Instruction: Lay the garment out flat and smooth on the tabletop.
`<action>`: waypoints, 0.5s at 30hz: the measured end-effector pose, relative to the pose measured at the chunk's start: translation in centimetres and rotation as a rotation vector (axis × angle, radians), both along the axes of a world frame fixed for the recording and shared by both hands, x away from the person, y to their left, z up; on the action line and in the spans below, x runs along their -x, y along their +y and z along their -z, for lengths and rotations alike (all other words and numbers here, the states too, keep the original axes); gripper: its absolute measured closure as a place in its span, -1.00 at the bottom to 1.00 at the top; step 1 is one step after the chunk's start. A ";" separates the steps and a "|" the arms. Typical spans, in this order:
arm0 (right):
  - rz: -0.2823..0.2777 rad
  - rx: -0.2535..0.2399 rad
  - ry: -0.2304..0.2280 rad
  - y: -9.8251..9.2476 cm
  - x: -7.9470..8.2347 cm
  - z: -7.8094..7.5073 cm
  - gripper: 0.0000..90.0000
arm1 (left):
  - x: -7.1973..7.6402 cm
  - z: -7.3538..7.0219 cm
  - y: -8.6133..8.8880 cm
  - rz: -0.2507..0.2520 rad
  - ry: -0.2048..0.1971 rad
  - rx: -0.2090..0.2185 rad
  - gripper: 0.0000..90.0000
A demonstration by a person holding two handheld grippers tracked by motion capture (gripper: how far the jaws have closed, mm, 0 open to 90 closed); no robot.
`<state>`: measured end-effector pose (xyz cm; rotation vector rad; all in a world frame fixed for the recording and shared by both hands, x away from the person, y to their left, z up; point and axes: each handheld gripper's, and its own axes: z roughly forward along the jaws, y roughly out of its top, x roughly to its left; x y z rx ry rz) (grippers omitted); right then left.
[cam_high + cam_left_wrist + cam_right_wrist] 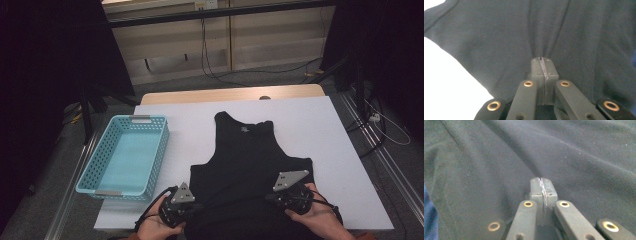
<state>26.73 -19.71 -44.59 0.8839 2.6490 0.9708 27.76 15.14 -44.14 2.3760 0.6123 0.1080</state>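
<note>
Lying flat on a white sheet over the table, neck away from the person and hem at the near edge: a black sleeveless top. Spread smooth through the chest and shoulder straps, bunched slightly near the bottom.

Pinching the top at its lower left part: left gripper, jaws pressed together on the cloth. Seen in the left gripper view as both tips meeting with fabric gathered in creases that run outward from the pinch; white sheet showing past the cloth edge on that side.

Pinching the top at its lower right part: right gripper, jaws likewise clamped together on the fabric. Seen in the right gripper view as closed tips with a long fold of cloth drawn away from them.

Held in a hand each, both low at the near edge, well apart across the width of the garment.

Standing left of the top, clear of it: light blue plastic basket, on the sheet's left edge.
</note>
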 end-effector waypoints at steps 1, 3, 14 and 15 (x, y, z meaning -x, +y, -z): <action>-0.002 -0.003 0.005 0.0 0.2 0.0 1.00 | 0.1 0.1 0.1 -0.003 -0.002 0.006 1.00; -0.005 -0.007 0.003 0.1 0.5 0.0 1.00 | 0.2 0.0 0.2 -0.005 0.006 0.004 1.00; -0.028 -0.016 0.021 0.3 2.4 0.0 1.00 | 1.7 -0.1 0.7 0.019 0.053 0.018 1.00; -0.032 -0.018 0.023 0.3 2.5 0.0 1.00 | 1.9 -0.1 0.7 0.028 0.058 0.016 1.00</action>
